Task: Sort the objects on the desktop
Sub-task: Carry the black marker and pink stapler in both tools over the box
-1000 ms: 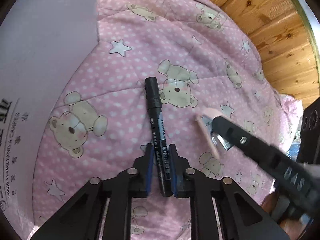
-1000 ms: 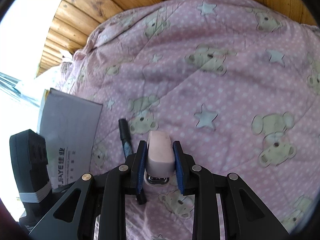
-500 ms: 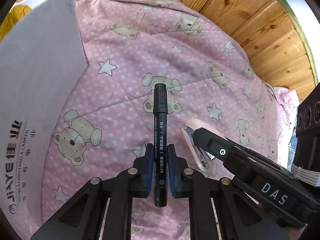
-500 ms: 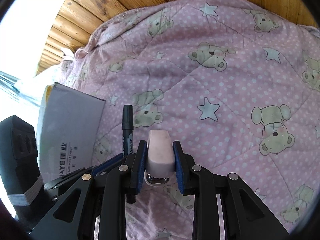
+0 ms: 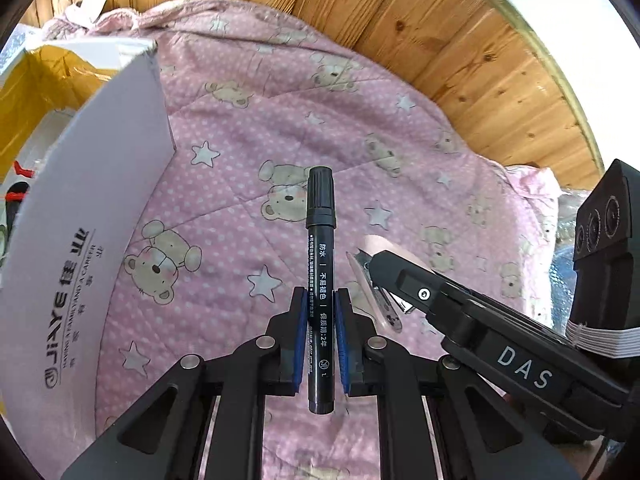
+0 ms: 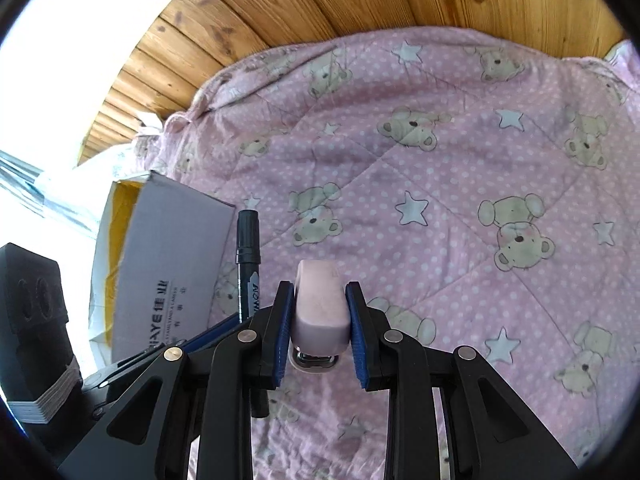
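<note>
A black marker (image 5: 321,264) with white print is clamped in my left gripper (image 5: 320,300), cap pointing away, lifted above the pink bear-print quilt (image 5: 248,136). My right gripper (image 6: 320,300) is shut on a pale pink stapler (image 6: 319,304), its metal base showing underneath. In the left wrist view the right gripper and the stapler (image 5: 372,280) sit just right of the marker. In the right wrist view the marker (image 6: 248,248) stands just left of the stapler.
An open white cardboard box (image 5: 80,216) with printed lettering and a yellow inside (image 5: 36,92) stands at the left; it shows as the box (image 6: 160,264) in the right wrist view. A wooden plank wall (image 6: 360,0) runs behind the quilt.
Both grippers have risen from the quilt with the marker and the stapler held. The box's open top and the wooden wall have come into view.
</note>
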Available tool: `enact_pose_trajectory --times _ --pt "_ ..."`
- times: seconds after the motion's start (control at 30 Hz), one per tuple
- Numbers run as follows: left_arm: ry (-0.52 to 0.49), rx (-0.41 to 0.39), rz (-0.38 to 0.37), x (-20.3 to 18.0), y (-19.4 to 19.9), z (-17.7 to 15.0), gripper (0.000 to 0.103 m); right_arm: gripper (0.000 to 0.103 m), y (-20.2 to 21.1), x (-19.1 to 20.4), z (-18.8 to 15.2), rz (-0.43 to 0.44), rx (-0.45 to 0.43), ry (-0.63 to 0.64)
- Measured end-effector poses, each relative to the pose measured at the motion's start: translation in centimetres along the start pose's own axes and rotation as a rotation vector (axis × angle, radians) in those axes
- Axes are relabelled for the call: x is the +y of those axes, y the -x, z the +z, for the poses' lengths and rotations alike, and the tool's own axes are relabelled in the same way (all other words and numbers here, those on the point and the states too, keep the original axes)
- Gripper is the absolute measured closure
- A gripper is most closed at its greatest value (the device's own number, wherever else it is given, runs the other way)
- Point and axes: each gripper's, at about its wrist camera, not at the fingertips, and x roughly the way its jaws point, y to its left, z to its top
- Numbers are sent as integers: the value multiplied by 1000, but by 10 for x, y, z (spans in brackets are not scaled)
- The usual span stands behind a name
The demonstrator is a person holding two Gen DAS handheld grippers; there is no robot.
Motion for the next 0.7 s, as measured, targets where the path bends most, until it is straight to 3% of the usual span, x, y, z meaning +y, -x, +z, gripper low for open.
enact_pose_trajectory --times 0.7 --pt "-2 -115 -73 19 100 -44 89 75 58 80 -49 3 -62 62"
